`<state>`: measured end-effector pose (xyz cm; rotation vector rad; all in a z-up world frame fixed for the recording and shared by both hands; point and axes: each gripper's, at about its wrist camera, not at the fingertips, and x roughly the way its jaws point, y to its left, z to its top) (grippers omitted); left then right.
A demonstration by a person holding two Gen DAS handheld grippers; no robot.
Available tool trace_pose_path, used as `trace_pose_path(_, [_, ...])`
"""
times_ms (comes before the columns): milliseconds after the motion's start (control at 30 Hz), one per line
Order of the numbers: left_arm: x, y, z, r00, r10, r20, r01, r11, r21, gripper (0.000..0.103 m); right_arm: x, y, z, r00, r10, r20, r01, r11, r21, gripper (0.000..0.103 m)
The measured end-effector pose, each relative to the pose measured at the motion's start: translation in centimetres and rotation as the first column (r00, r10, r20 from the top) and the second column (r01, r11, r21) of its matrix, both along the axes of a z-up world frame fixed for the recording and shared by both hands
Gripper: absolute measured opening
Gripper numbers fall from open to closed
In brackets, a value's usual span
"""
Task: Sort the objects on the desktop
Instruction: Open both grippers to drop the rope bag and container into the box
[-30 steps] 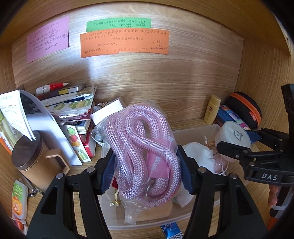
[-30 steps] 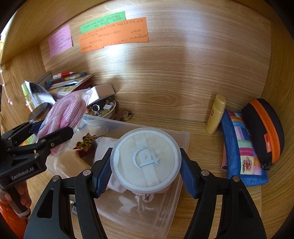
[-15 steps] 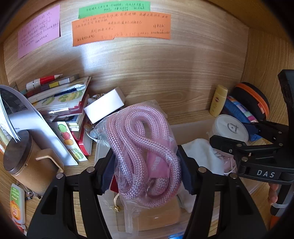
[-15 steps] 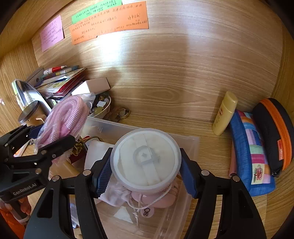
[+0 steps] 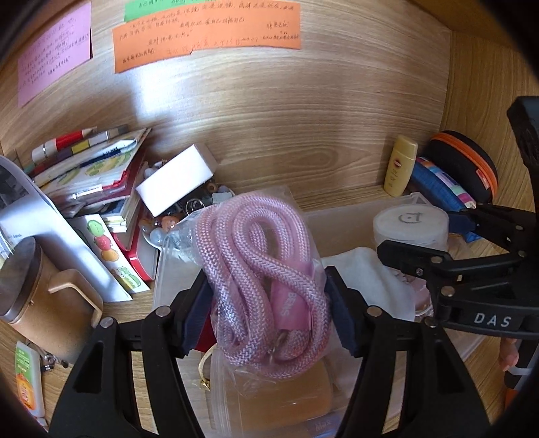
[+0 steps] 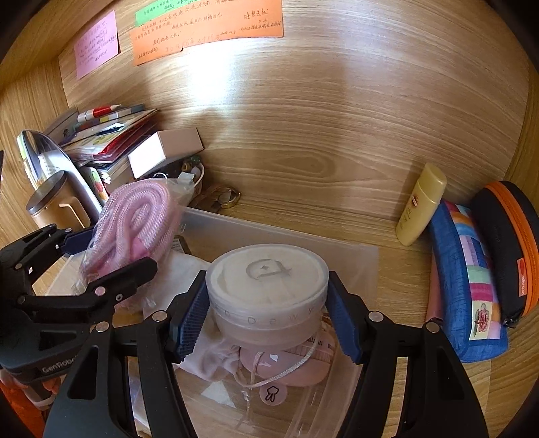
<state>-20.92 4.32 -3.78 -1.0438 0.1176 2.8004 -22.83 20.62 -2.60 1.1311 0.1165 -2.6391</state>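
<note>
Your left hand-held gripper (image 5: 266, 310) pinches bagged pink rope (image 5: 259, 269); right hand-held gripper (image 6: 267, 316) pinches round jar (image 6: 267, 286) | both above clear bin (image 6: 286, 236)

Woven rope, frosted plastic, grained wood

My left tool (image 5: 266, 316) pinches braided pink rope (image 5: 259, 269) in glossy clear film; my right tool (image 6: 267, 320) holds a frosted plastic jar (image 6: 267, 296) over the matt wood surface (image 6: 303, 202).

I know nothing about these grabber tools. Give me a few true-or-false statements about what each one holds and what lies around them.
1. The left gripper clamps a pink braided rope in a clear plastic bag. True.
2. The right gripper is empty. False: it grips a round translucent white jar.
3. The yellow bottle lies inside the clear plastic bin. False: it stands outside, by the wall.
4. An orange paper note is stuck on the wooden wall. True.
</note>
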Motion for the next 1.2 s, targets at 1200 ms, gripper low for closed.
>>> trace_pose_path(1200, [6.1, -1.4, 4.6, 0.987, 0.033, -0.155, -0.036, 0.999, -0.018, 0.101, 8.2, 0.6, 5.8, 0.979, -0.047, -0.196, 0.057, 0.997, 0.046, 0.098])
